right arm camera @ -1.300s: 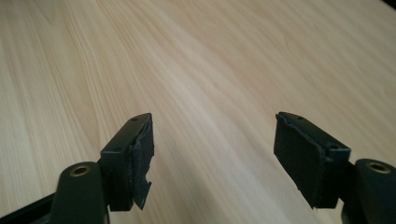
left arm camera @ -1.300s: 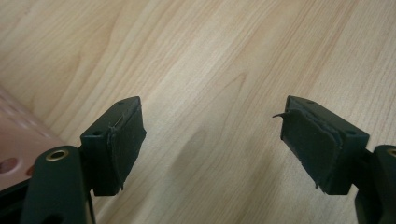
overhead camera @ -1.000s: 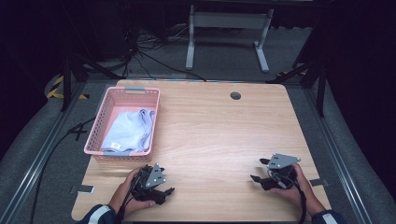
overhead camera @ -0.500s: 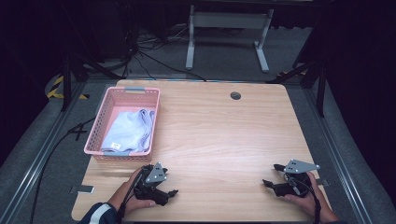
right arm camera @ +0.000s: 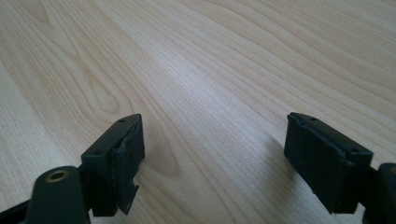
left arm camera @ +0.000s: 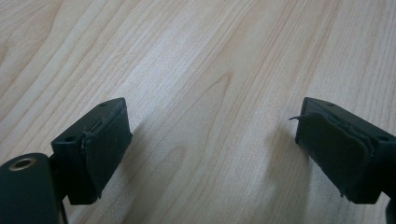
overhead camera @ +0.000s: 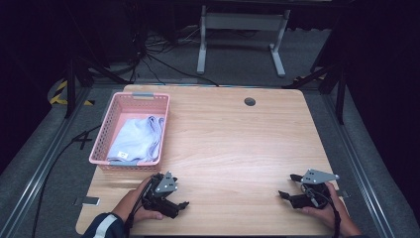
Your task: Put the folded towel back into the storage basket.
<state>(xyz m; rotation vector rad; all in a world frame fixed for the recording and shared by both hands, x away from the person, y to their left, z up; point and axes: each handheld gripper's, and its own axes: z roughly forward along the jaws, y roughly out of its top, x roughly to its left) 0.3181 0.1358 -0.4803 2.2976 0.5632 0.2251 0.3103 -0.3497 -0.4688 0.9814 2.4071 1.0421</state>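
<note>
My left gripper (overhead camera: 177, 198) rests low on the wooden table (overhead camera: 233, 139) near its front left edge, held by a hand with a dark striped sleeve. In the left gripper view its jaws stand wide apart over bare wood, with nothing between the pads (left arm camera: 105, 147). My right gripper (overhead camera: 289, 186) lies near the front right corner, pointing left, a grey plate on top. In the right gripper view its pads (right arm camera: 128, 156) are also far apart above bare wood. A pink basket (overhead camera: 110, 130) at the left holds folded pale blue cloth (overhead camera: 138, 139).
A round cable hole (overhead camera: 249, 101) sits near the table's far edge. Beyond the table stand a white metal frame (overhead camera: 241, 34) and loose cables on the grey floor. Black stand legs flank both sides of the table.
Both grippers have drawn back toward the table's front edge. The right one moved further right and nearer the corner; the left one shifted slightly toward the person.
</note>
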